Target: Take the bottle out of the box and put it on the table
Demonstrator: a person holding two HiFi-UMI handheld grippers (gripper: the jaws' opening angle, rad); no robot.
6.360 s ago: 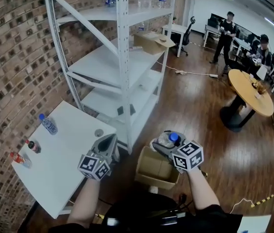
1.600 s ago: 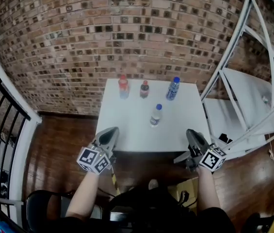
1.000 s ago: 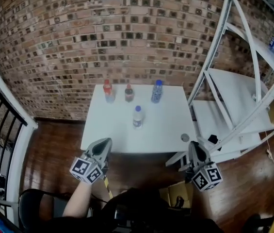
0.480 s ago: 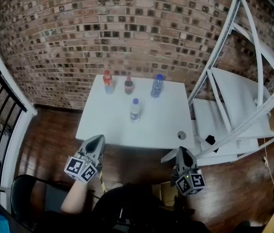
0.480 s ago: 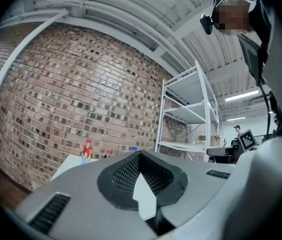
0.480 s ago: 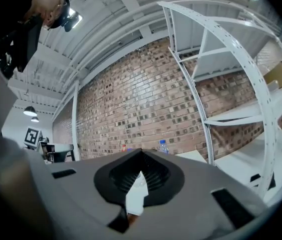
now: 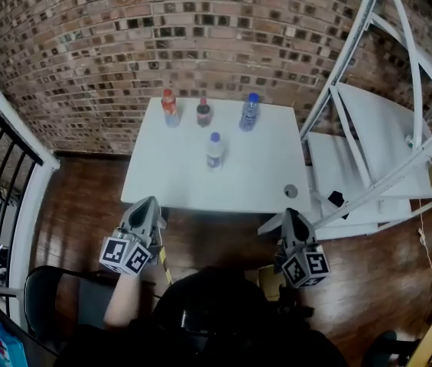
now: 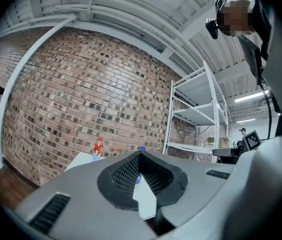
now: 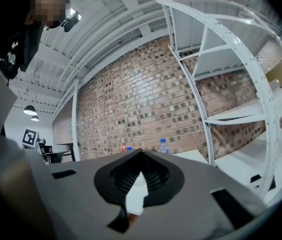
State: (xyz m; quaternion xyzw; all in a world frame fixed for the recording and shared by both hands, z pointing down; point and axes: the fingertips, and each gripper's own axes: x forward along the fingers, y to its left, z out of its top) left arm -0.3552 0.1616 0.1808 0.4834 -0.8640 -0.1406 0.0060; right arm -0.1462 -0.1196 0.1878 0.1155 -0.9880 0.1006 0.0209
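Note:
A clear bottle with a blue cap (image 7: 215,151) stands upright near the middle of the white table (image 7: 170,182). Three more bottles line the far edge: a red-capped one (image 7: 170,107), a dark one (image 7: 203,112) and a blue-capped one (image 7: 249,112). My left gripper (image 7: 149,204) hangs shut and empty just off the table's front left edge. My right gripper (image 7: 290,215) is shut and empty off the front right corner. In the gripper views the jaws meet at a point (image 8: 141,156) (image 9: 141,155) with nothing between them. A sliver of cardboard box (image 7: 267,279) shows beside my right gripper.
A white shelving rack (image 7: 353,136) stands right of the table against the brick wall (image 7: 124,37). A small grey round thing (image 7: 290,192) lies on the table's front right corner. A black railing (image 7: 1,182) and a chair (image 7: 47,312) are at the left.
The bottle my right gripper held over the box seconds ago now stands on the table. Over the last second both empty grippers have sunk a little below the table's front edge.

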